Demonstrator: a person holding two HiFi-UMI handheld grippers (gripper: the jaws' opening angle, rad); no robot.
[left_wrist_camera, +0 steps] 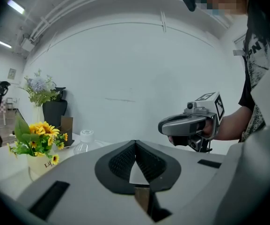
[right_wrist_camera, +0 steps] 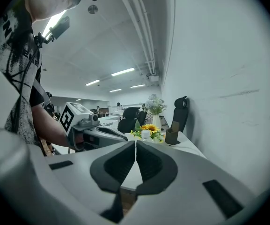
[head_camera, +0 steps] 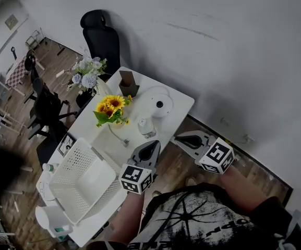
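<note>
Legend: I read both pairs as clenched on nothing, tips pressed together. My left tongs (head_camera: 154,144) hover over the near edge of the white rectangular tabletop (head_camera: 184,102), and my right tongs (head_camera: 177,138) hang just beside them, off that edge above the brown wooden floor (head_camera: 176,165). Nearest ahead of the left tongs stands a small clear plastic bottle with a white cap (head_camera: 145,127), flanked by a pot of yellow sunflowers (head_camera: 111,110) and a white domed appliance (head_camera: 158,103). A white slatted plastic basket (head_camera: 77,152) sits further left.
</note>
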